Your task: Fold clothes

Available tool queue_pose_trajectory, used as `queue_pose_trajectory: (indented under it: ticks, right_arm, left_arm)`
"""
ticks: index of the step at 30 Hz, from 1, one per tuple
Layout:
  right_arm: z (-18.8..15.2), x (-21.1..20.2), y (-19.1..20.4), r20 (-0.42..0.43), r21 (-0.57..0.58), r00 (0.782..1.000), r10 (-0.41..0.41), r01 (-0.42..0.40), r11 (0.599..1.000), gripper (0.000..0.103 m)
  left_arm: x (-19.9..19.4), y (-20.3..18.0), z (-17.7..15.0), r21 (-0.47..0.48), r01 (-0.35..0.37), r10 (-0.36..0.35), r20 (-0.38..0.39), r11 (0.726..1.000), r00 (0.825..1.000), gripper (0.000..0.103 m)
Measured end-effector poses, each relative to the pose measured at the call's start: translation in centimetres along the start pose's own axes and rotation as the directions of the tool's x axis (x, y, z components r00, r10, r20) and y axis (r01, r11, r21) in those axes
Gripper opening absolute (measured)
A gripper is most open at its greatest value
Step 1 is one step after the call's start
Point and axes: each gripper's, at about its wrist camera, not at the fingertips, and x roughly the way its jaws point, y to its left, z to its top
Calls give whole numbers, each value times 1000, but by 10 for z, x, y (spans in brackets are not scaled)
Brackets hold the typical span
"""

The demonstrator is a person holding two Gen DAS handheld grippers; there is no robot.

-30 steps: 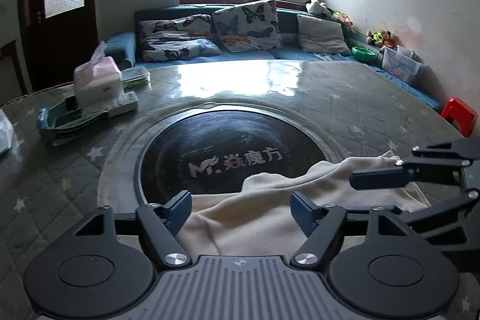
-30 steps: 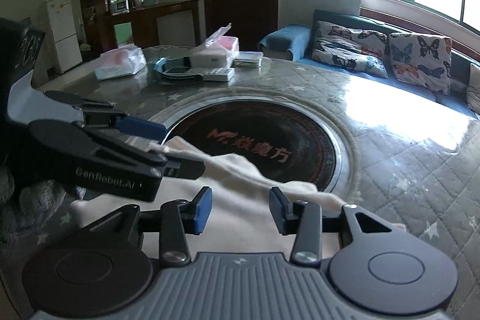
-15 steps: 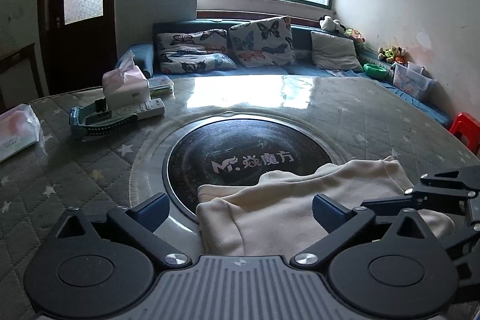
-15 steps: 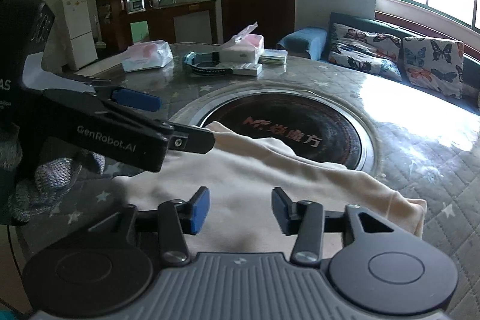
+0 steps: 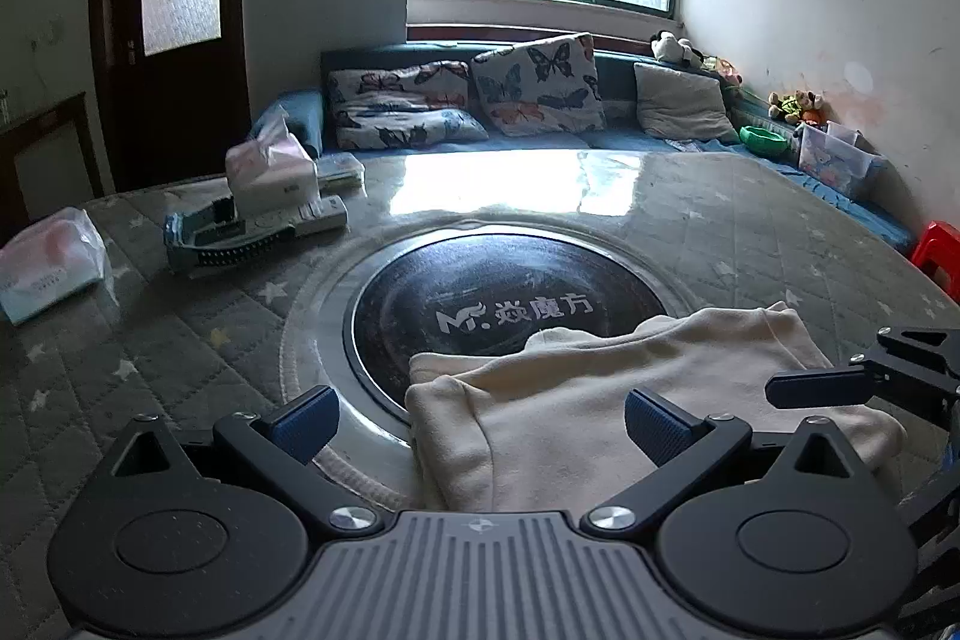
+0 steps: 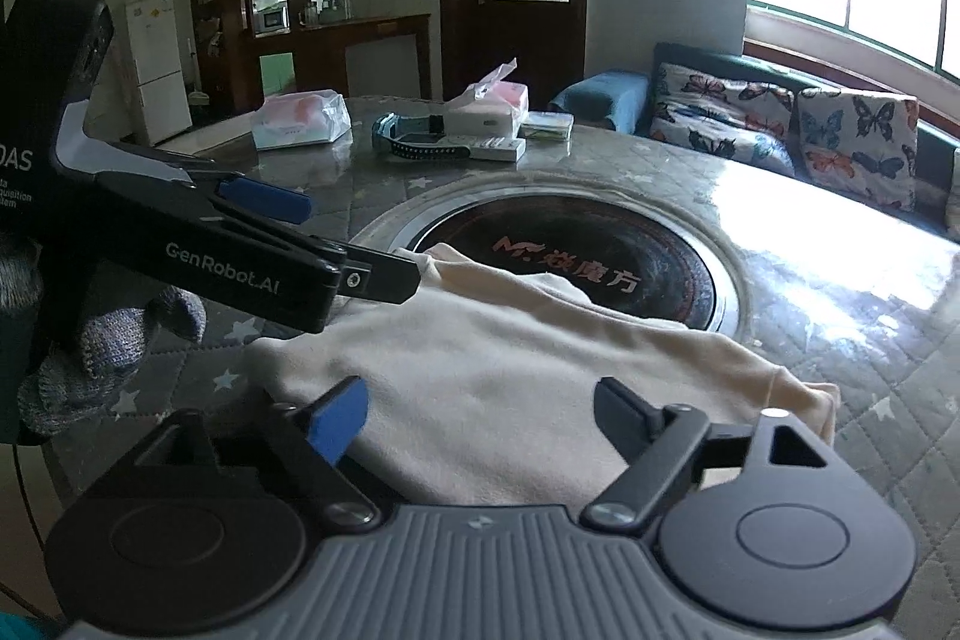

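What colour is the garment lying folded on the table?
Plain cream garment, no visible pattern; the right wrist view shows it best.

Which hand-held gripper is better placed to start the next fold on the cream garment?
Probably left hand-held gripper: wide open, straddling the garment's folded left edge. The right hand-held gripper, jaws opening, sits over flat mid-cloth, nothing between its pads.

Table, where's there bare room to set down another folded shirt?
Bare quilted table runs from the cream garment to the sofa edge, right of the dark disc. The disc's far half is bare too. The far left is crowded: tissue box, remote, tissue pack.
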Motion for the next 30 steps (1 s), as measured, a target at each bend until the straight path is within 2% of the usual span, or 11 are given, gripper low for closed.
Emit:
queue_pose_trajectory:
  ticks: [1, 3, 8, 14, 20, 27, 30]
  right_arm:
    - [0, -1, 1, 3, -1, 1000, -1, 1, 1000, 85]
    - [-1, -3, 1, 9, 6, 1000, -4, 4, 1000, 95]
    - [-2, -9, 4, 41, 9, 999, -25, 25, 1000, 103]
    - [-2, -15, 12, 95, -15, 995, -16, 17, 1000, 103]
    - [0, -16, 24, 113, -64, 994, 12, -5, 998, 103]
    - [7, -8, 41, 38, -160, 998, 41, -34, 986, 102]
    - [7, -4, 52, 14, -224, 999, 43, -39, 974, 98]
  left_arm:
    - [-1, -1, 0, 4, -5, 5, 3, 1000, 1000, 103]
    - [-4, -2, -1, 13, -16, 16, 8, 1000, 1000, 103]
    - [-8, -2, -2, 10, -30, 30, 9, 999, 1000, 103]
    - [-13, -1, -4, -1, -44, 44, 8, 999, 999, 103]
    - [-18, 6, -7, -19, -56, 57, 8, 998, 998, 103]
    - [-28, 28, -13, -72, -93, 95, 16, 993, 995, 103]
    - [-32, 44, -15, -121, -99, 102, 16, 988, 995, 103]
